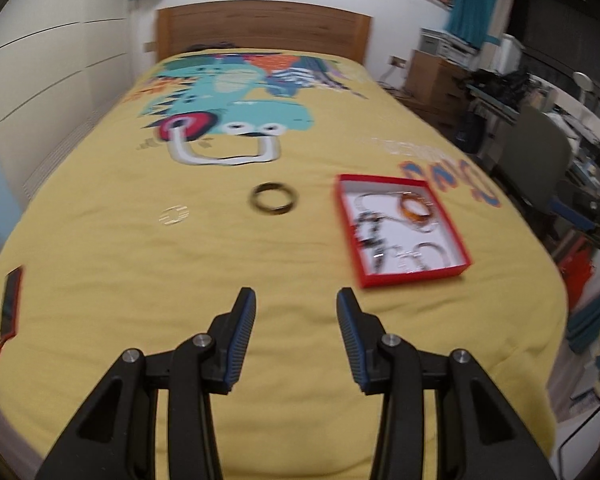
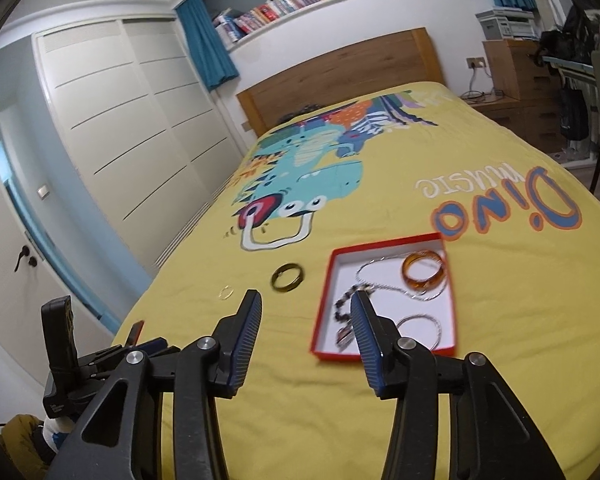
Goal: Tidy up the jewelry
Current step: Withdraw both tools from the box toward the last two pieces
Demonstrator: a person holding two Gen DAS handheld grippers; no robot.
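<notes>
A red jewelry box (image 1: 458,271) (image 2: 321,332) lies on the yellow bedspread (image 1: 100,280). In it are an amber bangle (image 1: 417,208) (image 2: 424,273), silver chains, a dark beaded piece (image 1: 370,232) and a silver bangle (image 1: 432,254) (image 2: 420,328). A dark olive bangle (image 1: 275,200) (image 2: 287,277) lies on the spread left of the box. A thin pale ring (image 1: 174,215) (image 2: 226,291) lies further left. My left gripper (image 1: 296,300) is open and empty above the spread, short of the dark bangle. My right gripper (image 2: 305,304) is open and empty, near the box's left edge.
A red-edged phone-like device (image 1: 11,304) (image 2: 135,332) lies at the bed's left edge. A wooden headboard (image 1: 260,28) stands at the far end. A wardrobe (image 2: 132,128) is on the left, and a chair (image 1: 540,152) and drawers (image 2: 516,76) on the right.
</notes>
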